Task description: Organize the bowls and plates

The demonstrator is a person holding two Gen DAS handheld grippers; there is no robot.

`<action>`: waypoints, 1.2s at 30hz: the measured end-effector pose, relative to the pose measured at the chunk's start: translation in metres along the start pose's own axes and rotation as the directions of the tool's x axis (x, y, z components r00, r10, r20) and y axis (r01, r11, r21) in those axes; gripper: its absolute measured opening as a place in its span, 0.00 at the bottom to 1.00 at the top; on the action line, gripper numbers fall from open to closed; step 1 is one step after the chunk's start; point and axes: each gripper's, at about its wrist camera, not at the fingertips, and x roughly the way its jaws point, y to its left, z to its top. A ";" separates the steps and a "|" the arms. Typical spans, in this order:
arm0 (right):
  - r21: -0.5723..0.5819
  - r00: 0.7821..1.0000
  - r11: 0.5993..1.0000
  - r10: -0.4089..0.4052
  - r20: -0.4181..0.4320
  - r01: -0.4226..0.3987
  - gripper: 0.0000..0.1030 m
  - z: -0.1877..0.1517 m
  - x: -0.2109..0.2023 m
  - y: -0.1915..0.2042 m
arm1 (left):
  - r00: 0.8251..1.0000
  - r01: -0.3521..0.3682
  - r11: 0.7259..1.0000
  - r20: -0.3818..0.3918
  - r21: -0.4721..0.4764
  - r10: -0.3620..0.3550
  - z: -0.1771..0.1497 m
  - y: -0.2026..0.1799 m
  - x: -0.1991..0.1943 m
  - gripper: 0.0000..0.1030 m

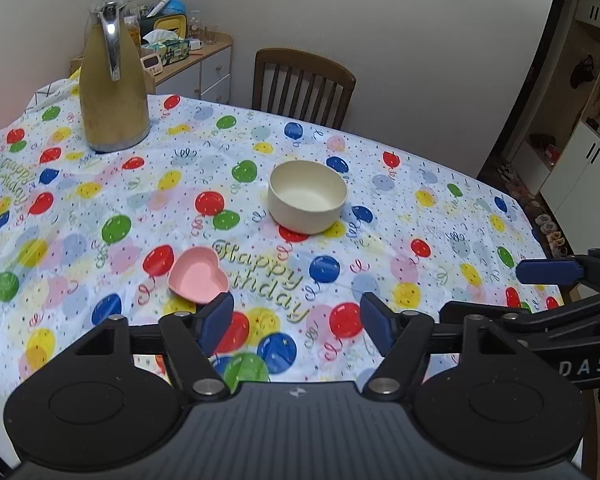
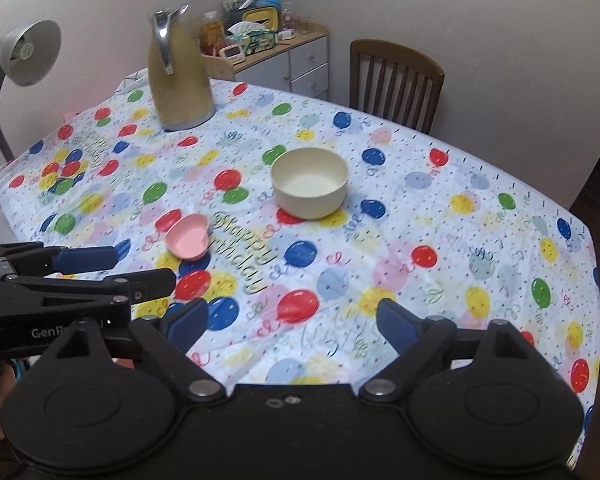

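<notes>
The surface point(image 1: 440, 208), under a balloon-print birthday cloth, carries a tall gold thermos jug point(image 1: 112, 92) at the far left, well apart from the dishes. The cream bowl point(image 1: 308, 196) sits upright near the middle, ahead of both tools and a little beyond the pink heart-shaped dish point(image 1: 199, 276), which lies nearer, off to the left. That dish is just ahead of the left gripper point(image 1: 296, 320) by its left finger, its point toward us; I'd judge this gripper the nearer one. Its jaws stand wide apart, holding nothing. The right gripper point(image 2: 292, 324) hovers alongside, jaws likewise spread and empty, touching nothing.
</notes>
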 end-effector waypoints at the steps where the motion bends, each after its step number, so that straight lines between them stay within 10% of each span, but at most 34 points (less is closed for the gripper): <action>1: 0.006 1.000 1.000 -0.006 0.005 0.006 0.95 0.003 0.001 -0.002 | 1.000 0.001 1.000 0.005 0.004 -0.001 0.005 0.001 0.003 0.72; 20: 0.183 0.996 0.980 -0.082 0.026 0.076 0.99 0.078 0.059 -0.054 | 1.000 0.028 0.998 -0.009 0.052 -0.028 0.109 0.029 0.107 0.75; 36: 0.268 0.995 0.958 -0.087 -0.051 0.098 0.91 0.113 0.157 -0.076 | 0.991 0.027 0.999 -0.132 0.024 -0.024 0.130 0.047 0.220 0.75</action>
